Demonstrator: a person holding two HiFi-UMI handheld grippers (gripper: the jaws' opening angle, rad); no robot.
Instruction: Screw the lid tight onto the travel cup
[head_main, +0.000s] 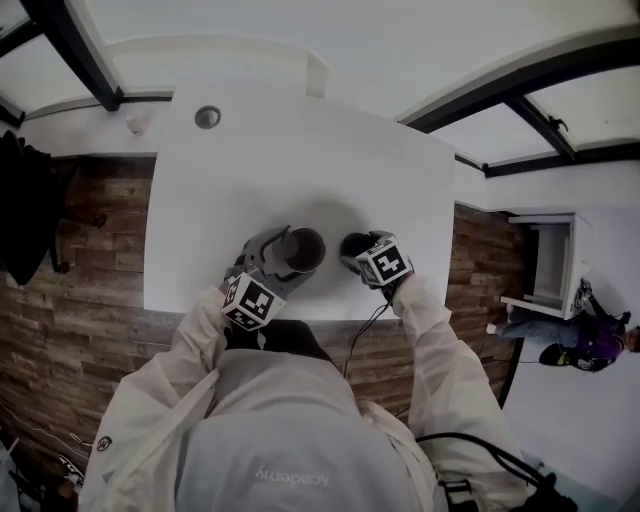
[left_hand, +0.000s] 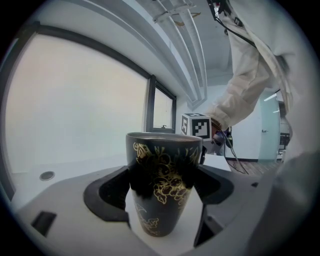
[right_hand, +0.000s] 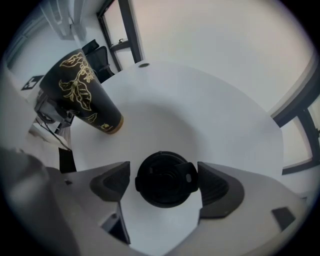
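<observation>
1. The black travel cup (left_hand: 162, 185) with a gold floral pattern stands upright on the white bench (head_main: 300, 150), mouth open and no lid fitted.
2. The left gripper (head_main: 278, 262) lies nearly level. Its jaws are clenched on the cup's upper body, pads against both sides. Judgement: this grip braces the cup against turning during threading.
3. The round black plastic lid (right_hand: 165, 179) with a flip tab lies flat on the bench just beside the cup, top face up.
4. The right gripper (head_main: 362, 252) points steeply down over the lid. Its jaws stand released, one on each side, with a narrow gap showing at each pad.
5. Judgement: the task is at an early stage, the lid not yet picked up. The tab faces one pad and may cause an uneven grasp.
</observation>
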